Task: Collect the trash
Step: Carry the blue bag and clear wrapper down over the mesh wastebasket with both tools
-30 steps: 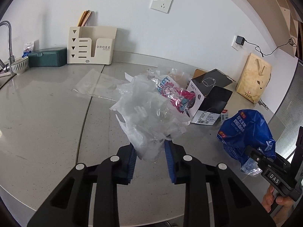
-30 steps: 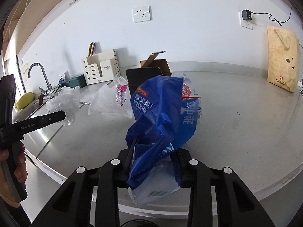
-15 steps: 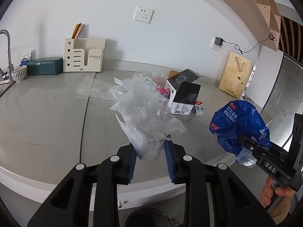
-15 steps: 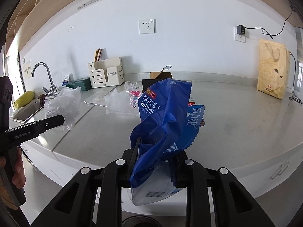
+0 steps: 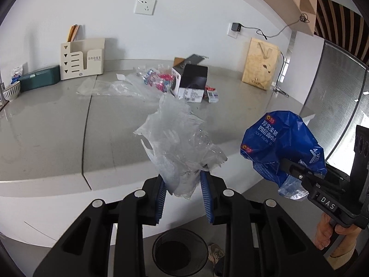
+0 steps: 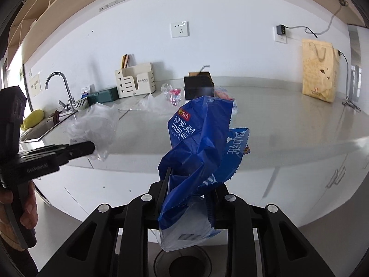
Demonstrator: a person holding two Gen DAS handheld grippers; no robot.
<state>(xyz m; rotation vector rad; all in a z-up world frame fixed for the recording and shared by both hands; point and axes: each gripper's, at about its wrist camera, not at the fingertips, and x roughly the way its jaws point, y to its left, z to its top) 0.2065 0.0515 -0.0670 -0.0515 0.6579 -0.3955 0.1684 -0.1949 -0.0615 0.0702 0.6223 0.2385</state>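
My left gripper (image 5: 183, 198) is shut on a crumpled clear plastic bag (image 5: 177, 145), held in the air in front of the counter edge; it also shows in the right wrist view (image 6: 94, 124). My right gripper (image 6: 188, 202) is shut on a blue tissue wrapper (image 6: 203, 143), seen in the left wrist view (image 5: 283, 143) at the right. A round black mesh trash bin (image 5: 178, 251) stands on the floor below both grippers, also in the right wrist view (image 6: 184, 264).
On the grey counter (image 5: 57, 127) lie more clear plastic (image 5: 110, 87), a pink and blue wrapper (image 5: 159, 80), a black and white box (image 5: 191, 83) and a small carton (image 5: 212, 93). A paper bag (image 5: 259, 69), a cream organiser (image 5: 80, 57) and a sink (image 6: 46, 127) stand further back.
Both grippers have pulled back from the counter, past its front edge, with their trash. The trash bin on the floor has come into fuller view below them.
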